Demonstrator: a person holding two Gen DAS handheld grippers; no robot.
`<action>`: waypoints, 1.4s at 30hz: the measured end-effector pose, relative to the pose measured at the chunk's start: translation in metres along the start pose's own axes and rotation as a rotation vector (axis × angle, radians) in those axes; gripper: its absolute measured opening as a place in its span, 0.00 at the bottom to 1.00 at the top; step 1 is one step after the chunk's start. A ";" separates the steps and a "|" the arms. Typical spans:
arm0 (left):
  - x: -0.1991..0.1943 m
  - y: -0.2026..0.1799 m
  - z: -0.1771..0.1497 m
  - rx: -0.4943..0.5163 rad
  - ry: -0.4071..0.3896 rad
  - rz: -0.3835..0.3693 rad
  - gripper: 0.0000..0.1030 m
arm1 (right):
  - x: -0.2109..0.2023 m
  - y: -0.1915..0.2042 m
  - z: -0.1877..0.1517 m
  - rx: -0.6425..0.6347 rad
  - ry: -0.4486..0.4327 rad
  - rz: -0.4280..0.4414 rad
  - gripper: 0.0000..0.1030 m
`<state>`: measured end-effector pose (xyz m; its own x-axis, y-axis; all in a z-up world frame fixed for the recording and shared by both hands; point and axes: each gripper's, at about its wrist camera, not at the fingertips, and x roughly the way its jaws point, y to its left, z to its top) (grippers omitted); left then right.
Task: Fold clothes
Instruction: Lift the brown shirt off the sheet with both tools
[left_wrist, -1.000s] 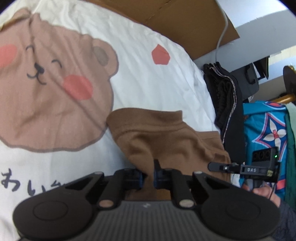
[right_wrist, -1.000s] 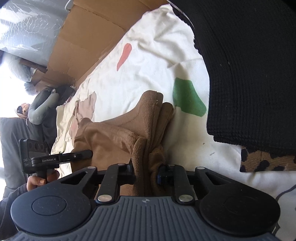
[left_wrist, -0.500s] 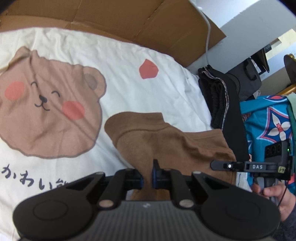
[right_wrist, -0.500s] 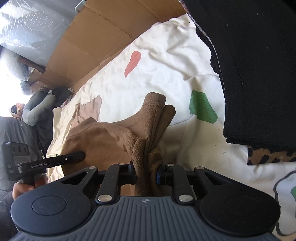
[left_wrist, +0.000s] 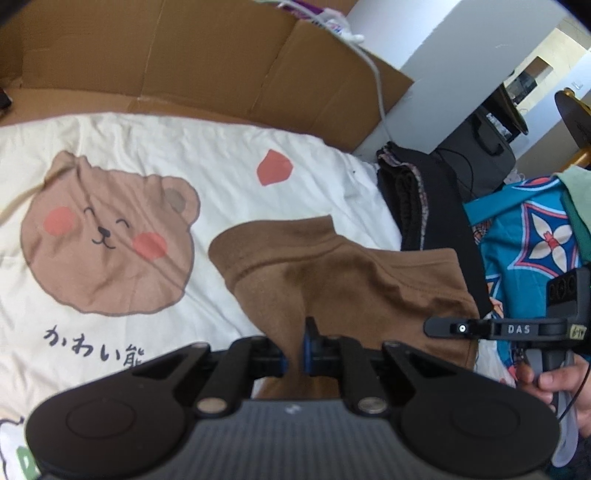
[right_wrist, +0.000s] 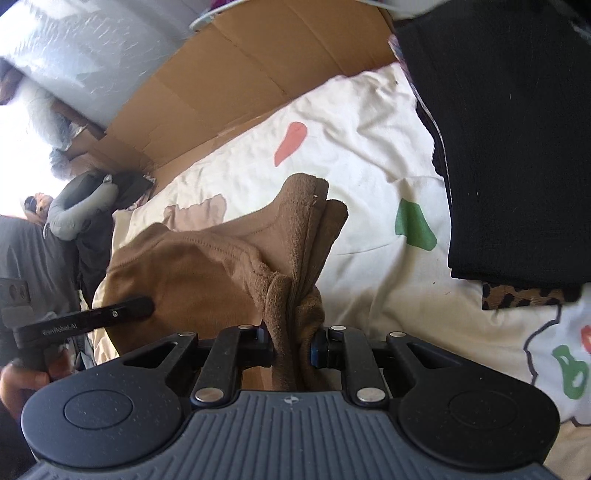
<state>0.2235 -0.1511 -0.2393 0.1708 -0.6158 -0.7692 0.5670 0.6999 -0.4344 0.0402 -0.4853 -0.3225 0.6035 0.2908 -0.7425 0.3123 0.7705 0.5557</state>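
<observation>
Over bear-print bedspread (left_wrist: 229, 155): left gripper (left_wrist: 293, 352) and right gripper (right_wrist: 291, 347) each pinch brown garment (left_wrist: 332, 280) edge. Keep edge taut, level; carry toward 12 o'clock, clear of black pile (right_wrist: 517, 147).

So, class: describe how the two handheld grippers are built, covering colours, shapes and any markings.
Left gripper: matte black, two round discs, ribbed grey body, silver pivot screws, blue pads. Right gripper: same build; seen from the left camera, it carries white "DAS" lettering, a thin black cable and a grey handle.
</observation>
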 end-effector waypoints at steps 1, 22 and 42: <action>-0.005 -0.005 -0.001 0.012 -0.005 0.008 0.08 | -0.005 0.004 -0.001 -0.012 0.000 -0.004 0.15; -0.124 -0.070 -0.030 -0.014 -0.068 0.108 0.08 | -0.108 0.110 -0.021 -0.226 0.056 0.001 0.15; -0.278 -0.160 0.013 0.114 -0.272 0.054 0.08 | -0.273 0.236 0.012 -0.359 -0.187 -0.074 0.15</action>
<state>0.0956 -0.0969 0.0500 0.4039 -0.6639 -0.6293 0.6354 0.6986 -0.3292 -0.0421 -0.3898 0.0162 0.7221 0.1445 -0.6765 0.1042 0.9440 0.3130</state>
